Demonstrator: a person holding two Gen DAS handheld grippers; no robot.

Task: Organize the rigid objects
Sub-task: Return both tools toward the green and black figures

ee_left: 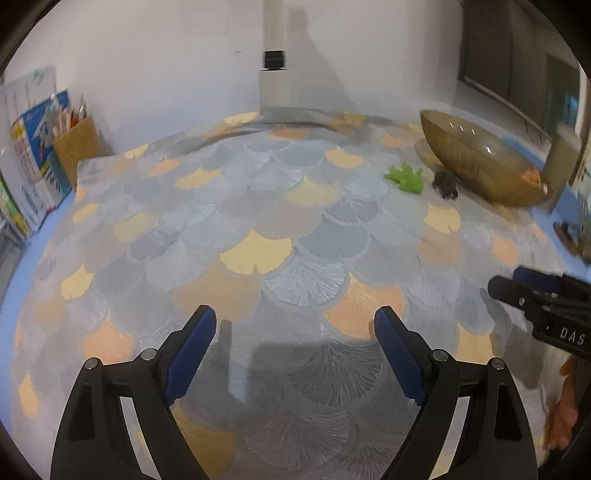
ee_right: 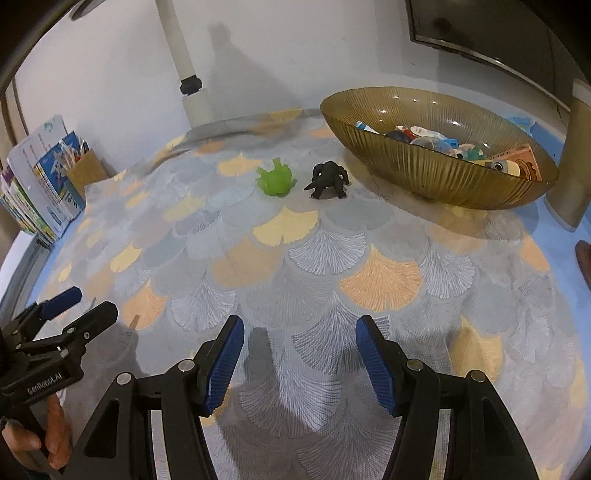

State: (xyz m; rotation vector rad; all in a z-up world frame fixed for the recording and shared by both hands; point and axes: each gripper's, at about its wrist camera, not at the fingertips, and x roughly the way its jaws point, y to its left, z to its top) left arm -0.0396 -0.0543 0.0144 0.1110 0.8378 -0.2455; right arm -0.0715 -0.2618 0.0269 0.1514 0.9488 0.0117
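Note:
A green toy figure [ee_right: 275, 179] and a black toy creature [ee_right: 330, 180] stand side by side on the patterned tablecloth, just left of an amber ribbed glass bowl [ee_right: 436, 173] that holds several small toys. In the left wrist view the green figure [ee_left: 405, 176], the black creature [ee_left: 446, 184] and the bowl [ee_left: 476, 162] sit at the far right. My left gripper [ee_left: 295, 321] hovers open over bare cloth, nothing between its blue pads. My right gripper [ee_right: 300, 332] is also open and empty, well short of the toys. Each gripper appears at the edge of the other's view.
Books and a cardboard pen holder [ee_right: 83, 171] stand at the back left against the wall. A white pipe [ee_right: 184, 70] runs up the wall behind the table. A person's hand [ee_right: 48, 439] holds the left gripper's handle. A dark screen [ee_right: 491, 29] hangs at the upper right.

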